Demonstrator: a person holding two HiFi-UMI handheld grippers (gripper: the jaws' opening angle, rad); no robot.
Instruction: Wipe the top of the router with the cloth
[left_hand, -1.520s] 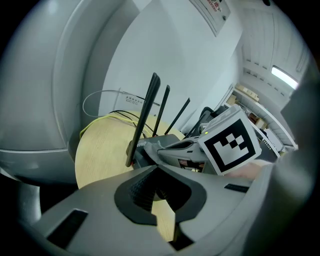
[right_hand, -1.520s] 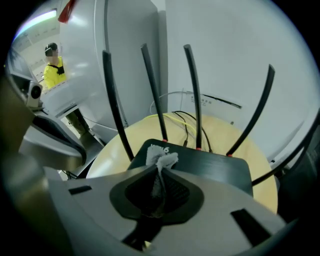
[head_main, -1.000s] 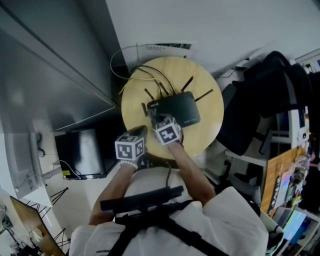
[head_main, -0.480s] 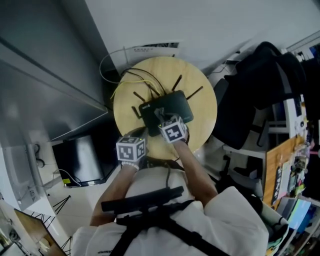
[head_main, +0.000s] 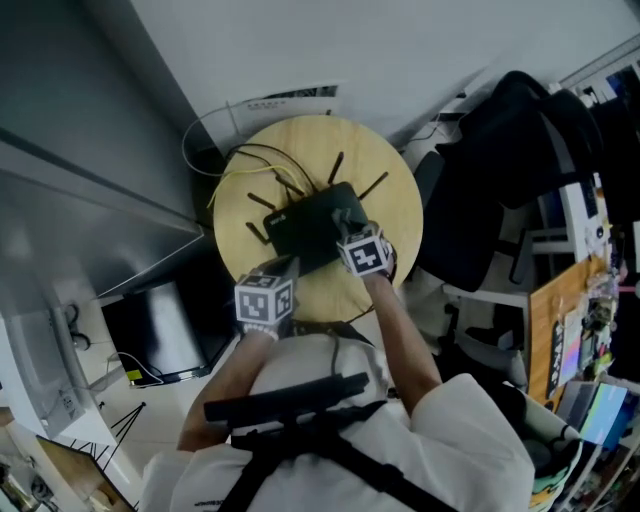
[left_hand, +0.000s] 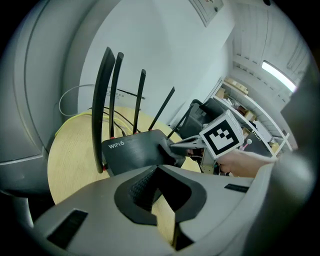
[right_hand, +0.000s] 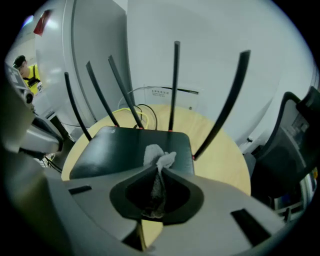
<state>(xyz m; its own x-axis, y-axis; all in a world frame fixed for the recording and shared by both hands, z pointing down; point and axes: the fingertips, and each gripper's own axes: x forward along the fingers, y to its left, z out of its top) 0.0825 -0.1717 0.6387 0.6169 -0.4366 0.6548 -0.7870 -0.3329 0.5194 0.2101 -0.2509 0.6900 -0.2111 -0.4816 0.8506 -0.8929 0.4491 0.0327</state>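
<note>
A black router with several upright antennas lies on a round wooden table. My right gripper is shut on a pale cloth, which it presses onto the right half of the router's top. In the left gripper view the router shows a WIFI6 label, and the right gripper meets its right side. My left gripper is shut and holds nothing. It hovers at the router's near left edge, over the table.
Yellow and black cables run off the back left of the table. A black chair draped with dark fabric stands close on the right. A grey cabinet and a dark box are on the left.
The right gripper has slid the cloth to the right across the router's top. The left gripper has stayed at the router's near left edge. The head camera has shifted.
</note>
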